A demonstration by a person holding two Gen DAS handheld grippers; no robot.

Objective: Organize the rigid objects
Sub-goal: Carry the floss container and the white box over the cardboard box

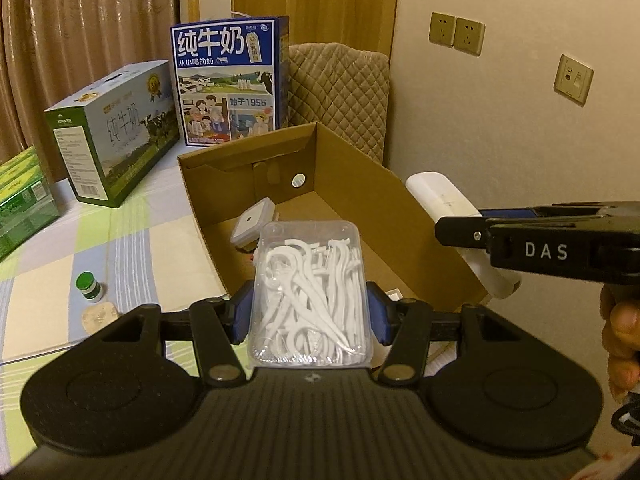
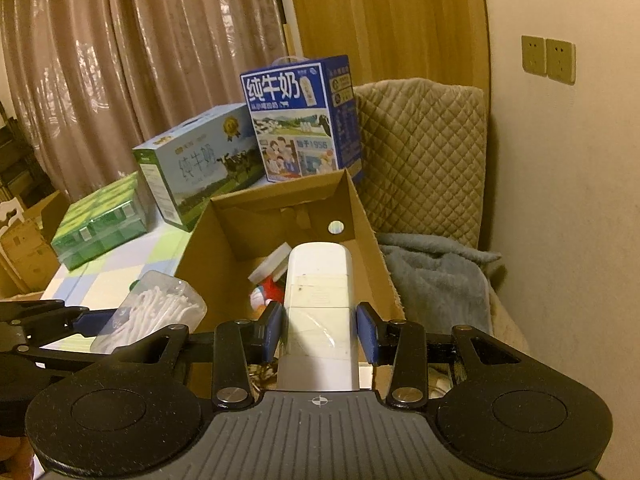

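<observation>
My left gripper is shut on a clear plastic box of white floss picks, held over the near edge of an open cardboard box. My right gripper is shut on a long white rectangular case, which points into the same cardboard box. In the left wrist view that white case pokes in from the right, past the box's right wall. The floss box shows at lower left in the right wrist view. Inside the carton lie a small white square container and a red-and-white item.
Behind the carton stand a blue milk carton case, a green-and-white milk case and a green pack on the checked tablecloth. A small green-capped bottle sits at left. A quilted chair and grey blanket lie to the right.
</observation>
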